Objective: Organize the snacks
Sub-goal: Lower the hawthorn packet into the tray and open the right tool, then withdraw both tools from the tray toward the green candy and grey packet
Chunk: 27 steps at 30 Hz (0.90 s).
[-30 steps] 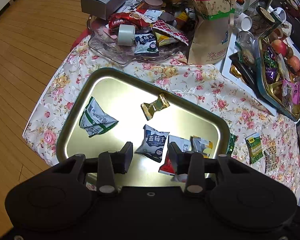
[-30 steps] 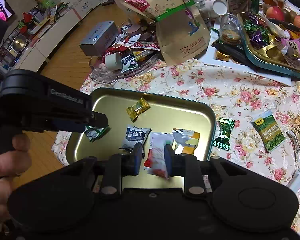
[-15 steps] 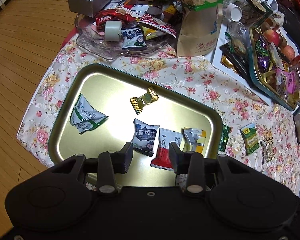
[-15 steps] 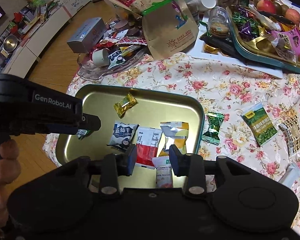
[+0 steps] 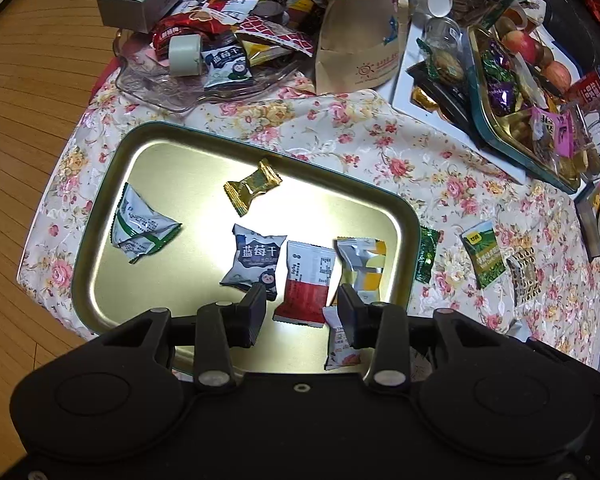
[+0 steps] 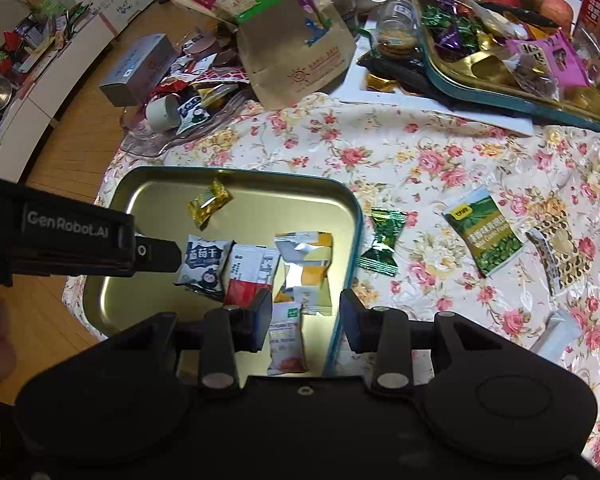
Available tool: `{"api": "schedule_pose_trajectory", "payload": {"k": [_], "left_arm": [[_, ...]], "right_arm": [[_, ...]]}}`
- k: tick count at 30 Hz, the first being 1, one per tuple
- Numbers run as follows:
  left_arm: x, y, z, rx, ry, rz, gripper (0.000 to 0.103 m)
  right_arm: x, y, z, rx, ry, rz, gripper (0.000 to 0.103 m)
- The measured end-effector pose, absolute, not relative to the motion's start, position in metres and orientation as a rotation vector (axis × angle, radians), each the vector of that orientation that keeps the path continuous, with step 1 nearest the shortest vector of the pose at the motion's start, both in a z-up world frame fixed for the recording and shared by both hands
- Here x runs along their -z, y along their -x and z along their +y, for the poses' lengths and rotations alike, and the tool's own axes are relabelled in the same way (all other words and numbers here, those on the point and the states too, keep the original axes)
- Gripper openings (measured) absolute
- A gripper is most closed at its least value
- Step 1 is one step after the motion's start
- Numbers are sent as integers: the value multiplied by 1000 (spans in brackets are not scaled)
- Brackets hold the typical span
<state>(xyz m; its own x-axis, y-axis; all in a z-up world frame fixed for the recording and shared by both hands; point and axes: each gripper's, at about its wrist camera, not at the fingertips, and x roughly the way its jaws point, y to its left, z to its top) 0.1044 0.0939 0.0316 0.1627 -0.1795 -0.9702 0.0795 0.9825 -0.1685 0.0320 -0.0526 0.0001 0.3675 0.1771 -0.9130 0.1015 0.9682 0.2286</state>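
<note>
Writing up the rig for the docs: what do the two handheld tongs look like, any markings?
Both are matte black plastic. Left tongs and right tongs each have two blocky ribbed fingers on short bars with silver pivot screws, in front of a wide body with two round raised discs. In the right wrist view the left unit's side bears pale "GenRobot.AI" lettering. No cables or sleeves visible.
</note>
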Motion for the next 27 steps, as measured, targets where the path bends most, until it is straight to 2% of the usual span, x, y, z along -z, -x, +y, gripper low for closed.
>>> {"api": "schedule_pose_trajectory", "payload": {"k": [27], "left_arm": [[-33, -84, 18, 315, -29, 1416, 48]], "right_arm": [[5, -6, -126, 100, -350, 1200, 40]]}}
